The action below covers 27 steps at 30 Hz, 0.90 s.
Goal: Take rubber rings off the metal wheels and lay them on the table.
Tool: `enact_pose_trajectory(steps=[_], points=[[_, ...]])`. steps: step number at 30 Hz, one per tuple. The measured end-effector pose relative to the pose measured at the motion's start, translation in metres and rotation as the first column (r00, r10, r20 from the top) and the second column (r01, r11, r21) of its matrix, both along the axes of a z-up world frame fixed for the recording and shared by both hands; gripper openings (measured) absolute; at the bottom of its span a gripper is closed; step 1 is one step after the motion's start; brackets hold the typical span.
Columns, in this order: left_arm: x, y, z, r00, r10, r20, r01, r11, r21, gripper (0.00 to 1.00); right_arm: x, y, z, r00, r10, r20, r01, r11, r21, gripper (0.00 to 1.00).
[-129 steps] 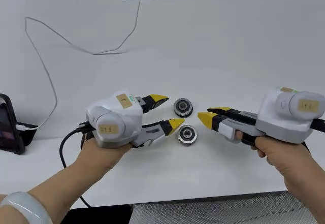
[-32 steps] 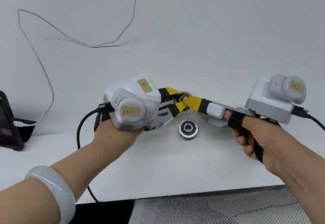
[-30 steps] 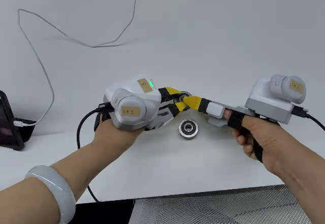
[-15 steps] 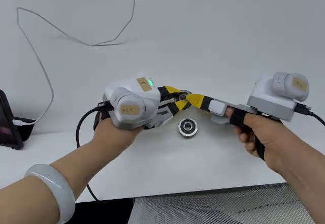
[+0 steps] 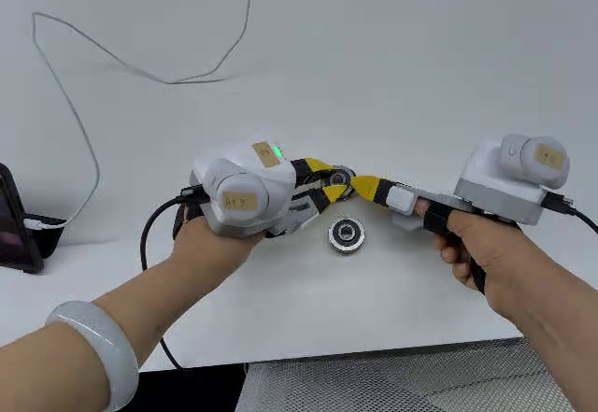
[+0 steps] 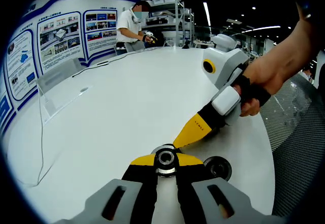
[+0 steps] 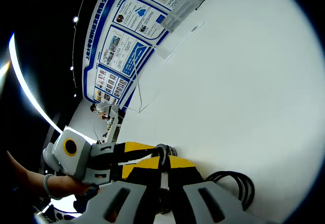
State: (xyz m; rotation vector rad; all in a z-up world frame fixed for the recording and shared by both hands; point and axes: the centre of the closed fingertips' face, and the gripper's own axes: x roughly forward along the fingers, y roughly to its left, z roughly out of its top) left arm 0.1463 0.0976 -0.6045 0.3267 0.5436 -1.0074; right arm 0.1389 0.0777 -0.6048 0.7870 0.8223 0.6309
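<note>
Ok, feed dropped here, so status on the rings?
Left gripper shut on one wheel. Right gripper pinching its ring, not off. Second wheel on table, nothing blocking.

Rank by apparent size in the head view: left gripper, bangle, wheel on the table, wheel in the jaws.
1. left gripper
2. bangle, enlarged by nearness
3. wheel on the table and wheel in the jaws: alike, the latter partly hidden

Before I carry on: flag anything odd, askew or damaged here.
Nothing stands out. Left gripper holds one round metal wheel, right gripper pinches its black rubber ring, second wheel lies flat on the white table.
</note>
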Motion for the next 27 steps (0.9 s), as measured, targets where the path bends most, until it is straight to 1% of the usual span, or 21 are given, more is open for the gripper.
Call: enact_pose_trajectory(steps=[16, 27], points=[[-0.0008, -0.0011, 0.0006, 1.000, 0.003, -0.002, -0.003, 1.000, 0.001, 0.14, 0.0006, -0.0015, -0.0013, 1.000, 0.002, 0.001, -0.002, 1.000, -0.023, 0.03], [-0.0003, -0.0001, -0.0004, 1.000, 0.000, -0.001, 0.000, 1.000, 0.003, 0.14, 0.0006, -0.0020, -0.0003, 1.000, 0.010, 0.019, -0.009, 0.998, -0.060, 0.01]])
